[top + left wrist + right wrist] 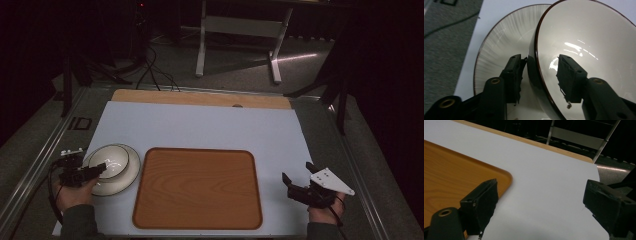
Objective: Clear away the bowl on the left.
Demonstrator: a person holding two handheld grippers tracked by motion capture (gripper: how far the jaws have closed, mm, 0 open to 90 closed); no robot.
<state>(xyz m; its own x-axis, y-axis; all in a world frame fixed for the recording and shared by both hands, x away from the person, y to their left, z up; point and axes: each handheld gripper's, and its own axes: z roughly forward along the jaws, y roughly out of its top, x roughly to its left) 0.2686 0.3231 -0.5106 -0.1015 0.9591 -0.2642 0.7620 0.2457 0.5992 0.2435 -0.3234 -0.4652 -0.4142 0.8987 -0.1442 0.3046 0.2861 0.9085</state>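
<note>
A white bowl (111,159) with a dark rim stands on a white ribbed plate (129,175) at the table's left. My left gripper (101,169) reaches onto them from the left. In the left gripper view its jaws straddle the wall of the bowl (594,32). One pad is against the outside wall, over the plate (506,37). The other pad hangs inside the bowl with a gap to the wall, so the left gripper (541,58) is open. My right gripper (297,171) stands open over bare white mat, right of the wooden tray (197,187); nothing lies between the right gripper's (542,183) fingers.
The wooden tray (454,167) lies in the middle of the white mat (210,125) with nothing on it. Grey floor, cables and a white frame leg (201,45) lie beyond the table's far wooden edge.
</note>
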